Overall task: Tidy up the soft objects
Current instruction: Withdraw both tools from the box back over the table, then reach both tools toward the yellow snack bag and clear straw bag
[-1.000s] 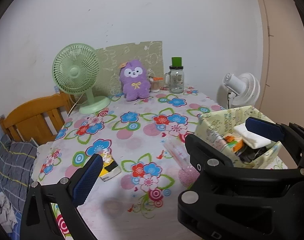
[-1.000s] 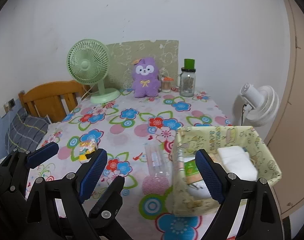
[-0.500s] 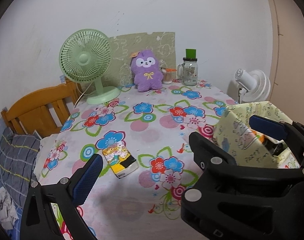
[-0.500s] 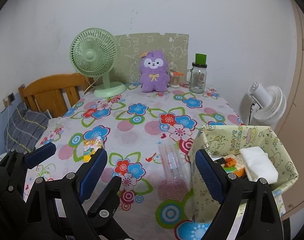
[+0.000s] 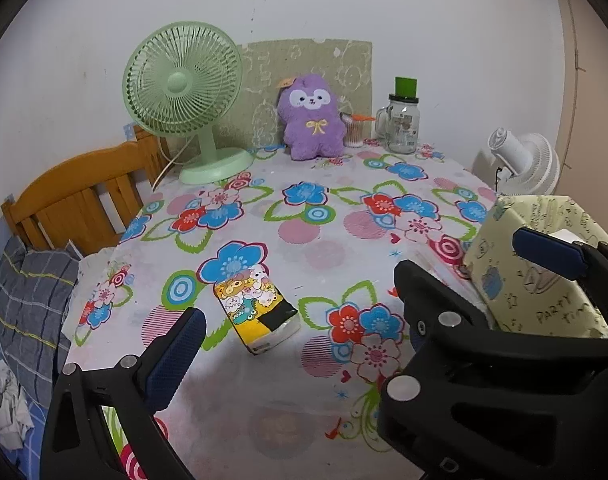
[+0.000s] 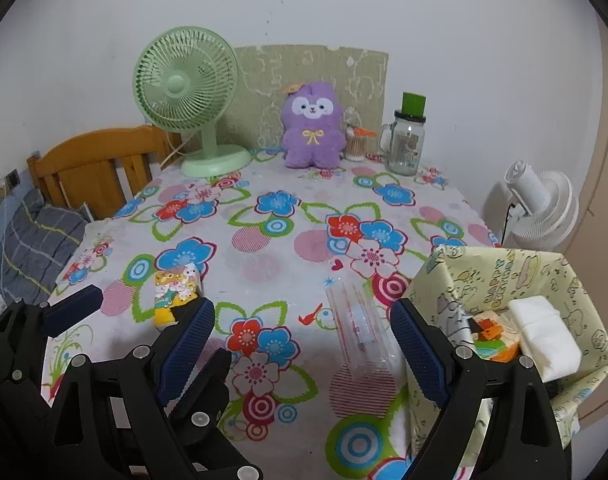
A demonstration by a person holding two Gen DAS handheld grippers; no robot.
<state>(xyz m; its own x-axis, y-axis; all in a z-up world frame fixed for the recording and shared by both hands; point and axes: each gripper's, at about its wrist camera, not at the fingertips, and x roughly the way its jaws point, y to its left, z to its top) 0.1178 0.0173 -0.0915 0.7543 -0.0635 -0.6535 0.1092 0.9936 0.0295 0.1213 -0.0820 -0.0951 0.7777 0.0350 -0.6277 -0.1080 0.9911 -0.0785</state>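
Note:
A purple plush toy (image 5: 309, 120) (image 6: 311, 128) sits upright at the table's far edge. A cartoon-printed tissue pack (image 5: 256, 308) (image 6: 174, 292) lies on the flowered cloth just ahead of my left gripper (image 5: 304, 320), which is open and empty. Its right finger is hidden behind the right gripper's fingers (image 5: 435, 312). My right gripper (image 6: 302, 308) is open over the cloth, holding nothing. A clear plastic packet (image 6: 359, 328) lies just ahead of its right finger. A pale green fabric box (image 6: 503, 280) (image 5: 543, 304) at the right holds a white folded wad (image 6: 543, 336) and orange items.
A green desk fan (image 5: 184, 92), a cotton-swab jar (image 5: 353, 132) and a glass mug with a green lid (image 5: 401, 124) stand at the back. A white fan (image 6: 539, 208) stands off the table's right side. A wooden headboard (image 5: 80, 196) and a plaid pillow (image 5: 28, 300) are left.
Both grippers have moved forward and down over the table, side by side. The tissue pack now lies closer to the left gripper, and the box has slid rightward in both views. Jaws unchanged.

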